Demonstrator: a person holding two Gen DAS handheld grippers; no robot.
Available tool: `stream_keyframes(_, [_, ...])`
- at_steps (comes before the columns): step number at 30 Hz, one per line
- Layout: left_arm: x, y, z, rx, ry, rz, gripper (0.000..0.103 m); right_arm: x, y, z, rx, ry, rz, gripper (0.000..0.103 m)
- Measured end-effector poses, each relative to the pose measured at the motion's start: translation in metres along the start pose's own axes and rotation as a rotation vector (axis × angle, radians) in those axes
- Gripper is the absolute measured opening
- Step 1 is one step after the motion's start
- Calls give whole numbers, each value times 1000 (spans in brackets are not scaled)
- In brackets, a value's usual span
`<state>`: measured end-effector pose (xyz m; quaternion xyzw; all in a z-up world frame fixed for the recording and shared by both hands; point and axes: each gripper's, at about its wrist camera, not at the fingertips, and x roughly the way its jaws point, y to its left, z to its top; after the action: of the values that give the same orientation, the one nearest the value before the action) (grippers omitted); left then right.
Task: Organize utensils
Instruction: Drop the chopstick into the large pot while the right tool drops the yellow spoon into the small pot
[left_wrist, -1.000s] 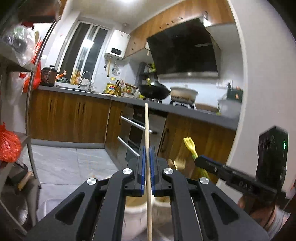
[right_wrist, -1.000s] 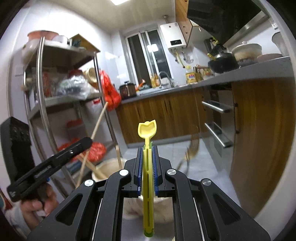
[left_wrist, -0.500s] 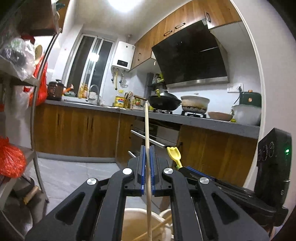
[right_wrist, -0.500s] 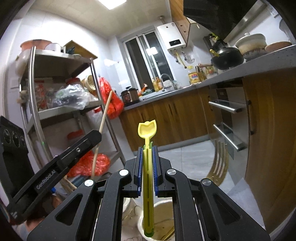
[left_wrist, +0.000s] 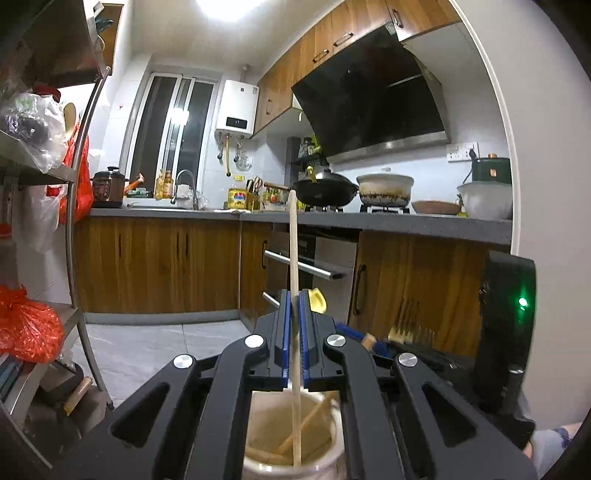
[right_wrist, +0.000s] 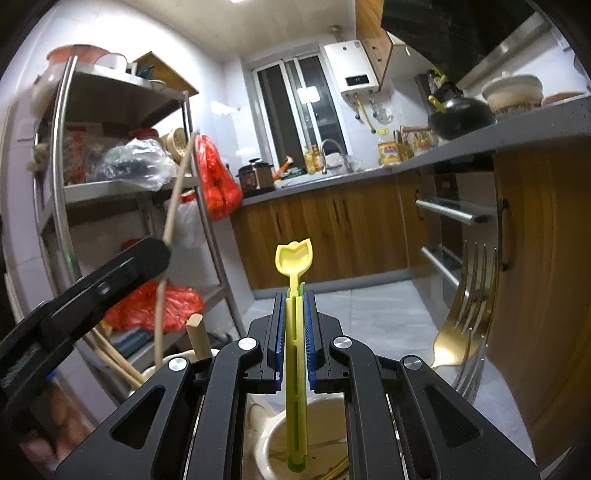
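Wooden cupboards (left_wrist: 155, 262) run along the back of a small kitchen, under a grey counter (left_wrist: 424, 223). On the counter sit a black wok (left_wrist: 327, 192) and a white pot (left_wrist: 384, 188), and a metal rack (right_wrist: 62, 155) with bags on it stands at the side.

The left gripper (left_wrist: 293, 332) is squeezed tight on a long wooden chopstick (left_wrist: 293, 258). The stick stands nearly straight up. Its low end goes down into a white cup (left_wrist: 255, 443) right under the gripper, where more wooden sticks lean.

The right gripper (right_wrist: 294, 339) is pinched on a yellow plastic spoon (right_wrist: 294, 258). The spoon stands up with its little bowl at the top, and a green piece peeks out behind it. Its bottom end hangs over a white cup (right_wrist: 267, 439), and I cannot tell if it touches the cup.

A gold fork (right_wrist: 467, 317) stands just beside the right gripper, prongs up. I cannot see what its handle rests in.

The two grippers are near each other, side by side above the cups
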<state>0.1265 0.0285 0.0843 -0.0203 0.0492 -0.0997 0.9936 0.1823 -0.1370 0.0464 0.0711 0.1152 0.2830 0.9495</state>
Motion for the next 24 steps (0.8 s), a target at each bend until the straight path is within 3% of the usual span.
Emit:
stream_keyframes(9, [-13, -14, -12, 82, 32, 14, 4, -1, 7, -6, -78, 27, -39, 11])
stream_keyframes(24, [-2, 0, -18, 47, 84, 19, 4, -27, -1, -21, -56, 147, -48, 11])
